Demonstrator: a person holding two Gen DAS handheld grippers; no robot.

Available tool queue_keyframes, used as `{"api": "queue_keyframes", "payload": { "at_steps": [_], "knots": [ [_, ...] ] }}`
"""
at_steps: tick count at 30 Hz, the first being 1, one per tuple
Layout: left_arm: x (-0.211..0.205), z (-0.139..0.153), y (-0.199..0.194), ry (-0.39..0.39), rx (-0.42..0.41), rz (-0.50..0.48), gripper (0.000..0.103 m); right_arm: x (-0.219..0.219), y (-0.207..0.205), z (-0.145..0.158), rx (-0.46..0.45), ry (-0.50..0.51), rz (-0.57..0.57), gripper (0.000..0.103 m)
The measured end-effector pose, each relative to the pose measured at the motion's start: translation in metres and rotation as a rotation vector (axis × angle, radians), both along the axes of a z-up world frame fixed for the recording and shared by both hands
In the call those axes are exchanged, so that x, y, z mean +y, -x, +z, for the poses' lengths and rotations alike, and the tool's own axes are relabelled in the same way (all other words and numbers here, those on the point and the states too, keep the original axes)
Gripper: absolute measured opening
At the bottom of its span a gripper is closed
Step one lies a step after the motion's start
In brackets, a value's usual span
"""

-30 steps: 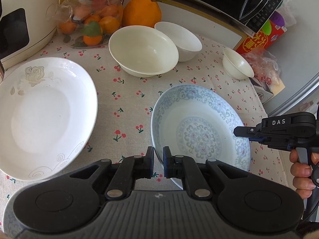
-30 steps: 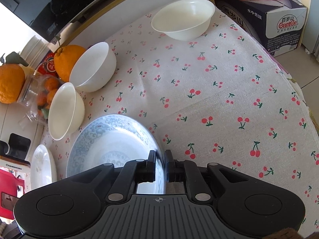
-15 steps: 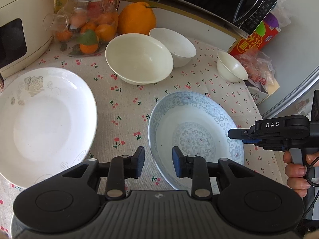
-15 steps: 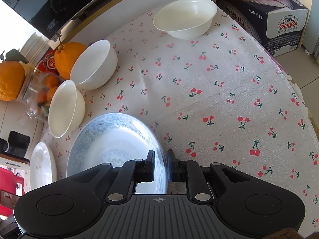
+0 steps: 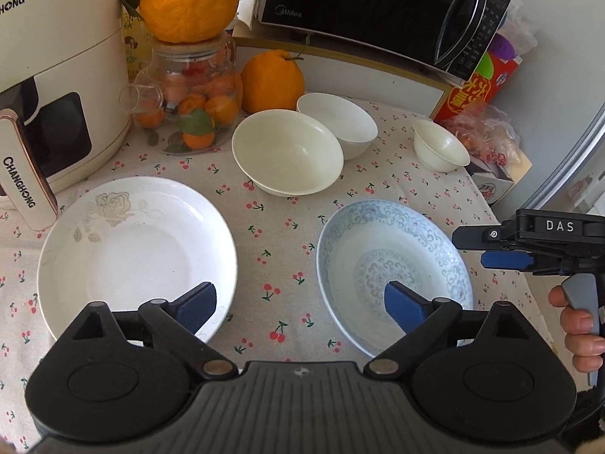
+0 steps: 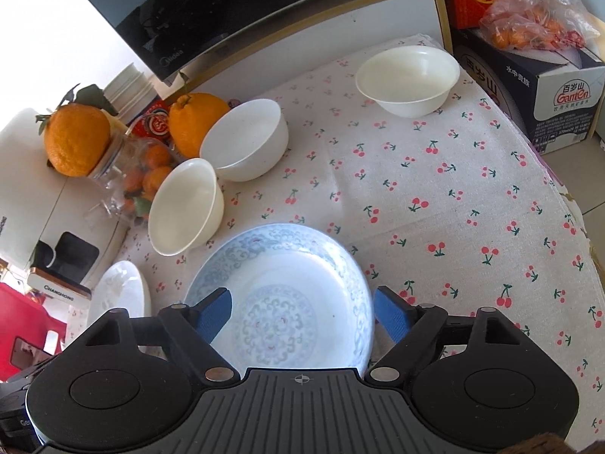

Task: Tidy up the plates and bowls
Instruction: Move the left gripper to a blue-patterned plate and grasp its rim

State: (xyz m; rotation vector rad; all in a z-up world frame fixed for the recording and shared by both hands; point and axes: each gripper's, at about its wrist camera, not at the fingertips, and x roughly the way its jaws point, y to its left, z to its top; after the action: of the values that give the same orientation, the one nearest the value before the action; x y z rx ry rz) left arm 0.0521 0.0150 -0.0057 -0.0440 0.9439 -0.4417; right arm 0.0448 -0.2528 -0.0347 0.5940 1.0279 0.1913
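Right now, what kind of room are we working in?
Most likely a home kitchen or dining corner. A microwave sits behind a table covered by a cherry-print cloth, an air fryer stands at the left, and a glass jar of oranges is beside it.

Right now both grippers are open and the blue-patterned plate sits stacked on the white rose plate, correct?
Not stacked. The left wrist view shows the blue-patterned plate on the tablecloth beside the white rose plate, apart. Left gripper and right gripper jaws are opening, clear of it.

Cherry-print tablecloth [image 5: 280, 227]: white plate [image 5: 136, 261], blue-patterned plate [image 5: 393, 265], three bowls [image 5: 287, 151].
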Motion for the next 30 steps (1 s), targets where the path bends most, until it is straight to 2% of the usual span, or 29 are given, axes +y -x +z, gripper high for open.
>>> {"api": "queue_keyframes", "payload": {
  "at_steps": [7, 15, 23, 30],
  "knots": [
    [0.024, -0.004, 0.022, -0.039, -0.038, -0.018, 0.101, 0.026, 0.024, 0.012, -0.078, 0.002, 0.108, 0.091],
    [0.063, -0.01, 0.049, -0.061, -0.112, -0.011, 0.102, 0.065, 0.064, 0.02, -0.263, 0.061, 0.269, 0.094],
    [0.102, -0.024, 0.069, -0.028, -0.14, 0.001, 0.102, 0.094, 0.092, 0.014, -0.365, 0.086, 0.396, 0.094],
    [0.125, -0.041, 0.086, 0.042, -0.114, 0.013, 0.102, 0.116, 0.117, 0.008, -0.436, 0.115, 0.488, 0.095]
  ]
}}
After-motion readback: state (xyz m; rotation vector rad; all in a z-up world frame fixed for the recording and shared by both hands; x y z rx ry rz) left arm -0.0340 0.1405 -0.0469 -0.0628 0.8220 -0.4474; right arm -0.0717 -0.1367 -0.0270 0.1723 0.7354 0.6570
